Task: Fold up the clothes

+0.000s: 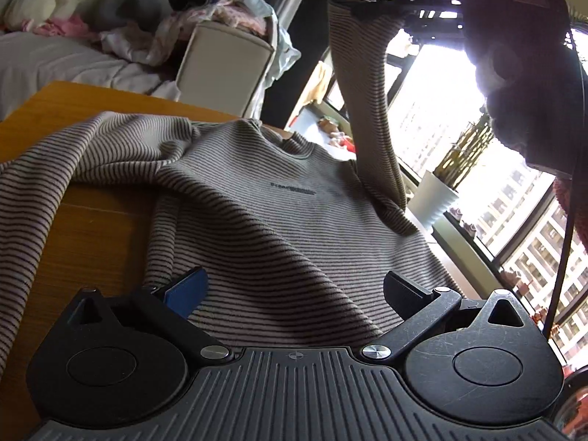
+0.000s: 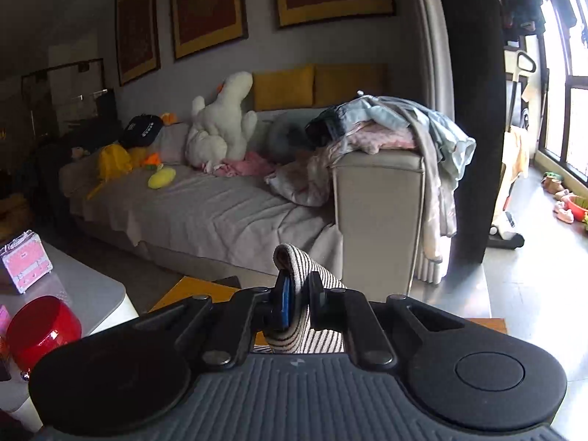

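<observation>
A striped grey-brown long-sleeve shirt (image 1: pixel 264 220) lies front up on a wooden table (image 1: pixel 92 231), collar away from me. My left gripper (image 1: pixel 294 286) is open and empty, low over the shirt's lower hem. My right gripper (image 2: pixel 299 305) is shut on the cuff of the shirt's right sleeve (image 2: pixel 297 272). In the left wrist view that sleeve (image 1: pixel 367 110) hangs lifted high above the table from the right gripper (image 1: pixel 389 5) at the top. The other sleeve (image 1: pixel 55 169) lies spread to the left on the table.
A sofa (image 2: pixel 220 213) with plush toys (image 2: pixel 220 125) and a pile of clothes (image 2: pixel 386 125) on its armrest stands beyond the table. A white side table (image 2: pixel 92 294) with a red container (image 2: pixel 40 327) is at left. A window (image 1: pixel 477 183) and a white plant pot (image 1: pixel 433 198) are at right.
</observation>
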Action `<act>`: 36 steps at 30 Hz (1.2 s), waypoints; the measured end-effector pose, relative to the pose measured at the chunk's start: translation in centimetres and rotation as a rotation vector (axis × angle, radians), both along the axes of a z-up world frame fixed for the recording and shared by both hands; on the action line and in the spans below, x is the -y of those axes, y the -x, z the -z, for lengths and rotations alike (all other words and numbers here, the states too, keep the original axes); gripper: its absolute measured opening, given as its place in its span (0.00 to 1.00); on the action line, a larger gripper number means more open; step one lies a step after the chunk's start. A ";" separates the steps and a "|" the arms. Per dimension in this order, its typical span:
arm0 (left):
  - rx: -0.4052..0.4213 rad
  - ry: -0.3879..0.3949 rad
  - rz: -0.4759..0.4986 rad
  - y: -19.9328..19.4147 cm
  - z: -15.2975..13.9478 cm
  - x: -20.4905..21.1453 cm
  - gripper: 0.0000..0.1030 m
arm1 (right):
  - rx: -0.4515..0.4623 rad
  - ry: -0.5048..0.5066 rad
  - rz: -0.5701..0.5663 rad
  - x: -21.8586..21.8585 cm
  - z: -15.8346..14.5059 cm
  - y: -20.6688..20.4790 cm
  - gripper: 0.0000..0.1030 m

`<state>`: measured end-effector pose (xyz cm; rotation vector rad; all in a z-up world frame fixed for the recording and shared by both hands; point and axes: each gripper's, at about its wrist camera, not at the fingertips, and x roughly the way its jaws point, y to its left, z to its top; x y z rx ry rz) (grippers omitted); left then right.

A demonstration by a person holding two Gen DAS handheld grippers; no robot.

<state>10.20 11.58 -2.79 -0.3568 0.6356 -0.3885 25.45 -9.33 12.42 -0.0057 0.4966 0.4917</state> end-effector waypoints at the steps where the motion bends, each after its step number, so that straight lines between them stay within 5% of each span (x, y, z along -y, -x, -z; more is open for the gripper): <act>1: 0.000 0.003 0.000 0.0 0.0 0.0 1.00 | -0.013 0.005 -0.012 -0.7 0.6 -0.3 0.09; 9: 0.000 0.020 0.001 0.0 0.0 -0.5 1.00 | -0.132 0.067 -0.037 -3.1 5.5 -1.6 0.11; 13: 0.000 0.023 0.001 0.0 0.0 -0.5 1.00 | -0.182 0.047 -0.039 -2.9 7.5 -1.5 0.34; 21: -0.006 0.006 0.043 0.4 -0.2 -0.7 1.00 | -0.173 0.073 -0.043 -1.9 7.6 0.9 0.34; 30: 0.085 -0.189 0.173 5.0 -1.8 0.3 1.00 | -0.212 0.231 -0.576 -11.7 6.4 8.5 0.37; 33: 0.124 -0.270 0.167 6.6 -2.8 -1.2 1.00 | -0.180 0.297 -0.636 -14.2 6.7 9.7 0.37; 36: 0.124 -0.366 0.052 7.3 -3.5 -4.7 1.00 | -0.166 0.283 -0.559 -14.2 6.7 9.2 0.37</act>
